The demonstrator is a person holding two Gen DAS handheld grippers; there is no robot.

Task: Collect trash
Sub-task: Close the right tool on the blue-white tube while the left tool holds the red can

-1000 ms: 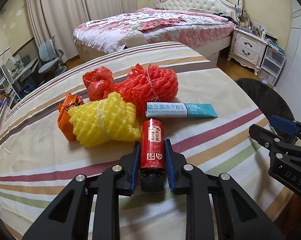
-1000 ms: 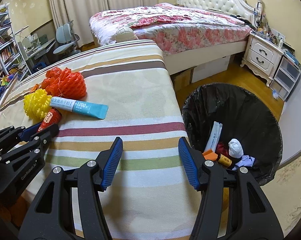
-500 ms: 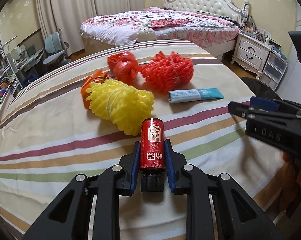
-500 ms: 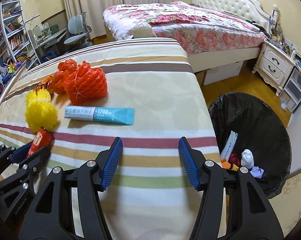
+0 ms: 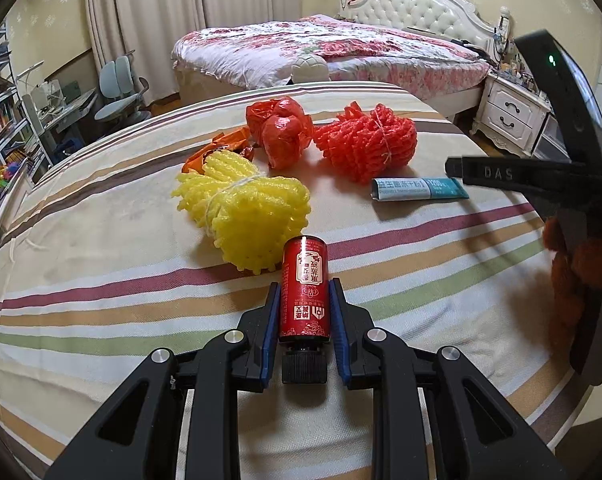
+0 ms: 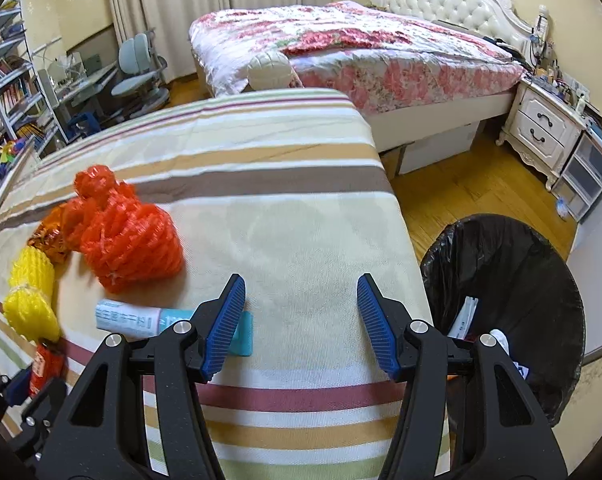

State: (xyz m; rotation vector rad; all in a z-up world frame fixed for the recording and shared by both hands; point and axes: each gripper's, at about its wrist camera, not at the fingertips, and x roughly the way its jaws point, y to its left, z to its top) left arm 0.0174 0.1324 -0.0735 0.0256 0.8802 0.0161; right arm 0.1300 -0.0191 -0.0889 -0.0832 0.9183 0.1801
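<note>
Left tool clamps a red can; right tool, marked "DAS", gapes empty above the "1200" packet.

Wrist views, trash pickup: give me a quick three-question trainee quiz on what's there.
1. True or false: the left claw is shut on the red can.
2. Which item lies nearest the right claw? A. yellow foam net B. teal packet C. red foam net
3. Fill in: beside the striped table stands a bin lined with a ____ bag.

Key: 1 true; 2 B; 3 black.
</note>
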